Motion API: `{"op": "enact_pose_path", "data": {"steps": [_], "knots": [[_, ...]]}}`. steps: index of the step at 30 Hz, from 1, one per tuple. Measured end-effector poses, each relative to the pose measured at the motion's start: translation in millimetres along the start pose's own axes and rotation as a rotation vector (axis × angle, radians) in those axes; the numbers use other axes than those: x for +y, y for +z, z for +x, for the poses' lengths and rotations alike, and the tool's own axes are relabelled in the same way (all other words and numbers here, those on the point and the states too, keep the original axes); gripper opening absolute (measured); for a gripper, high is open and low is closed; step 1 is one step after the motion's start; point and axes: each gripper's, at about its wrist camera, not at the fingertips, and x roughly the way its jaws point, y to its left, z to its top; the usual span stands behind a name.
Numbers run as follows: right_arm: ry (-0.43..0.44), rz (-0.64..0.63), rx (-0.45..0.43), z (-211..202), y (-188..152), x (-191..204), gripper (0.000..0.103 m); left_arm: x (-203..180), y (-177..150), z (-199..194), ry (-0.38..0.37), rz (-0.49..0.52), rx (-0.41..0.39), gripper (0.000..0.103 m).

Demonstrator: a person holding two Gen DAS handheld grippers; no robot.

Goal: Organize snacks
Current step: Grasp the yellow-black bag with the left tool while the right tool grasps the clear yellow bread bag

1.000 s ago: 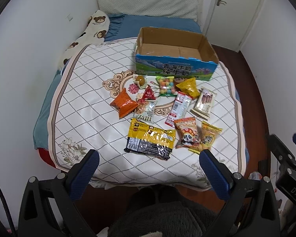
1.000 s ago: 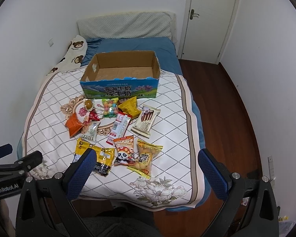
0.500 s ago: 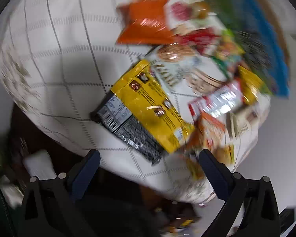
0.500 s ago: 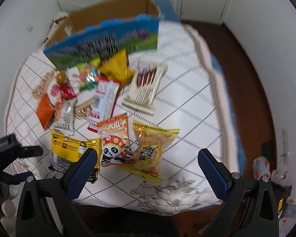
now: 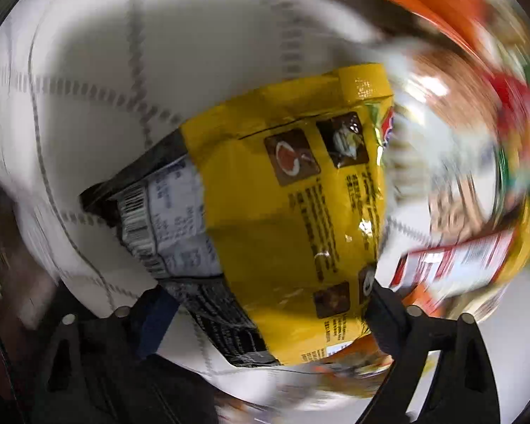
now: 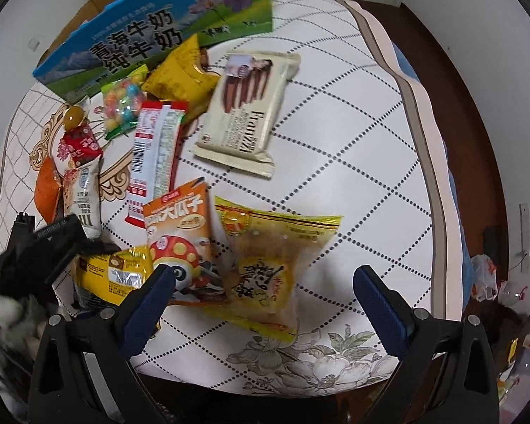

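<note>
Left wrist view: motion blur smears the packets [image 5: 470, 183] right of the yellow-and-black packet [image 5: 286, 219] beyond identification. Right wrist view: the cardboard box [image 6: 152, 31] is cut off by the top edge; the left gripper [image 6: 49, 247] partly covers that same packet.

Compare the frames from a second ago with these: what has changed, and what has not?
Both grippers dropped from a high view toward the quilt. The left gripper now straddles the yellow-and-black packet, jaws closing, grip unclear. The right gripper hangs open over the yellow pastry packet. Snacks and box lie unmoved.
</note>
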Motion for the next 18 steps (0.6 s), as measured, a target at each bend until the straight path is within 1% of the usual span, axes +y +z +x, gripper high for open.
{"op": "enact_pose_path", "data": {"steps": [1, 2, 3, 5, 6, 7, 9, 11, 12, 13, 14, 15, 17, 18], "knots": [[0.001, 0.008, 0.005, 1, 0, -3, 0.102, -8, -7, -1, 0.034, 0.082, -0.028, 0.091], [0.004, 0.013, 0.011, 2, 0, -6, 0.102, -19, -15, -3, 0.078, 0.192, -0.059, 0.090], [0.010, 0.024, 0.024, 5, 0, -10, 0.102, -30, -23, -3, 0.137, 0.312, -0.087, 0.090], [0.016, 0.043, 0.045, 13, -1, -15, 0.101, -45, -38, -2, 0.232, 0.497, -0.124, 0.089], [0.023, 0.053, 0.058, 18, -1, -16, 0.100, -53, -49, 1, 0.301, 0.619, -0.144, 0.089], [0.035, 0.065, 0.071, 24, -1, -18, 0.099, -59, -56, 4, 0.353, 0.701, -0.160, 0.089], [0.056, 0.081, 0.089, 36, -1, -19, 0.097, -70, -75, 13, 0.496, 0.907, -0.205, 0.089], [0.073, 0.093, 0.109, 50, -2, -19, 0.092, -75, -88, 23, 0.574, 1.023, -0.224, 0.091], [0.085, 0.102, 0.125, 59, -2, -18, 0.085, -77, -91, 26, 0.587, 1.053, -0.224, 0.091], [0.098, 0.109, 0.137, 66, -3, -17, 0.074, -78, -91, 26, 0.580, 1.042, -0.219, 0.091], [0.106, 0.109, 0.148, 73, -4, -17, 0.067, -81, -93, 25, 0.568, 1.015, -0.210, 0.092], [0.089, 0.099, 0.155, 77, -5, -16, 0.057, -77, -85, 25, 0.546, 0.977, -0.199, 0.092], [0.069, 0.067, 0.158, 78, -7, -15, 0.053, -68, -75, 17, 0.472, 0.870, -0.161, 0.092], [0.048, 0.035, 0.179, 77, -10, -14, 0.052, -63, -70, 15, 0.426, 0.811, -0.141, 0.093]]}}
